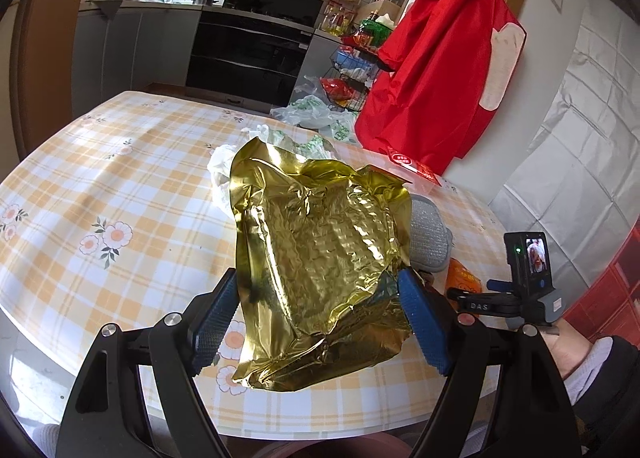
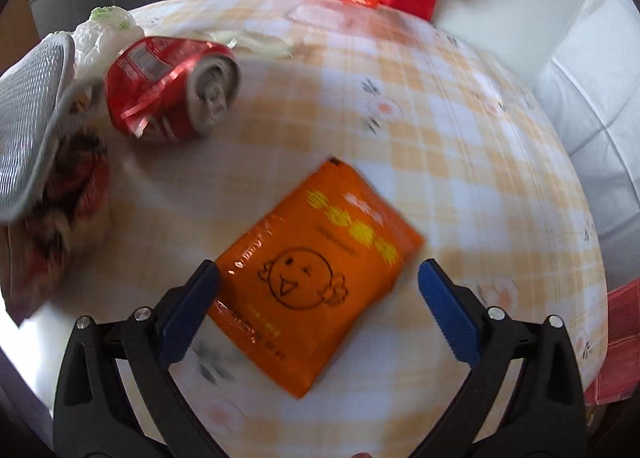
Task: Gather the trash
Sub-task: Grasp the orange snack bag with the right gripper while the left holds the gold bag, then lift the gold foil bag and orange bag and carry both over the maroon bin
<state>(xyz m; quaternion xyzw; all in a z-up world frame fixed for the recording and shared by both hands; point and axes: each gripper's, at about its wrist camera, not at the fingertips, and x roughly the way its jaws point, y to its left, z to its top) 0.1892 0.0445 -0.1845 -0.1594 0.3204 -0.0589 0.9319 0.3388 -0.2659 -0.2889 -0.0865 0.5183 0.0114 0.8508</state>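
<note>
Your left claw (image 1: pixel 318 310) grips the crumpled gold foil bag (image 1: pixel 320 254) across its width, both blue pads pressed to the bag's sides, holding it above the checked worktop (image 1: pixel 120 186). Your right claw (image 2: pixel 318 300) stands open, pointing steeply down; the orange packet (image 2: pixel 316 278) lies flat between its fingers, untouched. Ahead and to its left a crushed red can (image 2: pixel 160 94) lies on its side.
</note>
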